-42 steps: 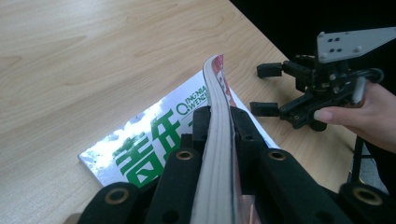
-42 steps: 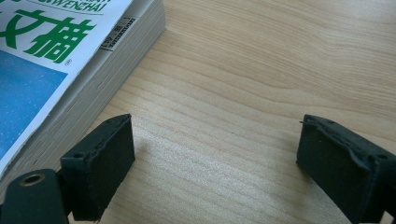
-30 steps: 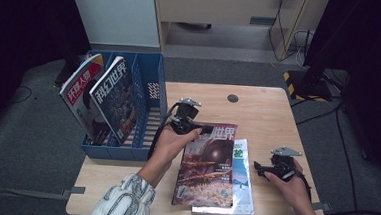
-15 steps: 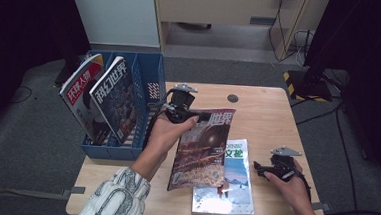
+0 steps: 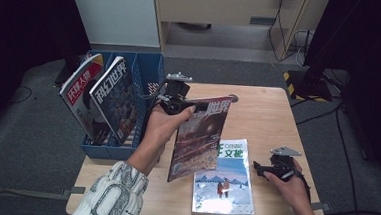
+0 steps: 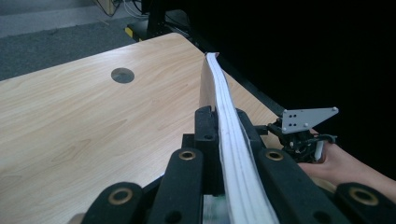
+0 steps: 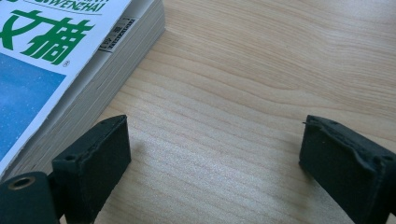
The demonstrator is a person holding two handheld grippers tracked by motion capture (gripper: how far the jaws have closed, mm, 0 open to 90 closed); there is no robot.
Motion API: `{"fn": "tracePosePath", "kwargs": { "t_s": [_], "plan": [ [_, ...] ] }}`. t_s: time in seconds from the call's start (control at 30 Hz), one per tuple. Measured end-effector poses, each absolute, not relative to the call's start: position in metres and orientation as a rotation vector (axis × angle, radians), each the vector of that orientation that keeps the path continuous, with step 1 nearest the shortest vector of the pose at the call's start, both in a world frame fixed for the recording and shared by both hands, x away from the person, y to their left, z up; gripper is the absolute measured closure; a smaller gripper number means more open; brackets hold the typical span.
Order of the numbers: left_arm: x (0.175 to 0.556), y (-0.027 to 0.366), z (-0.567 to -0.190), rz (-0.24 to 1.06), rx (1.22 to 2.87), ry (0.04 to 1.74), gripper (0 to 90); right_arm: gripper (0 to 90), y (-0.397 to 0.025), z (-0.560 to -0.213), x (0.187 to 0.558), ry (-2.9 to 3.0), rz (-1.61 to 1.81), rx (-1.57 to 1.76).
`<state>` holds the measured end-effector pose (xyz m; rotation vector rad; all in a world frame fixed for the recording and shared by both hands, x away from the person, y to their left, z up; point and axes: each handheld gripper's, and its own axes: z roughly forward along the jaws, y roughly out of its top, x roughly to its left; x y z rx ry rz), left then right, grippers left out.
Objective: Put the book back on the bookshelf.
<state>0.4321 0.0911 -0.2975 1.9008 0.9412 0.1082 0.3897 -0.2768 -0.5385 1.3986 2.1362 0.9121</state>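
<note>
My left hand-held gripper [image 5: 179, 103] is raised above the wooden surface [image 5: 268, 112], forearm angled up, clenched on the top edge of a magazine [image 5: 199, 135] that hangs tilted beside the blue crate [image 5: 145, 74]. My right hand-held gripper [image 5: 267, 168] rests low on the surface, jaws released, just beside a flat magazine with green lettering [image 5: 224, 182].

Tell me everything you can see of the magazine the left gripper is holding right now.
The magazine is a thin glossy issue with a dark reddish-brown cover and white characters at its top. It is lifted off the table and tilted nearly upright. The left gripper is clamped on its top edge, both fingers pressing its white page block.
</note>
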Motion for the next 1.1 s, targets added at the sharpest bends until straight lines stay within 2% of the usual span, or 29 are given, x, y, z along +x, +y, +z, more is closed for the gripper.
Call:
{"fn": "tracePosePath", "kwargs": {
  "t_s": [1.1],
  "plan": [
    [0.425,0.143,-0.262,0.216,1.798,1.003,83.9,8.7,-0.276,-0.538,0.389,2.131,0.909,1.408]
  ]
}}
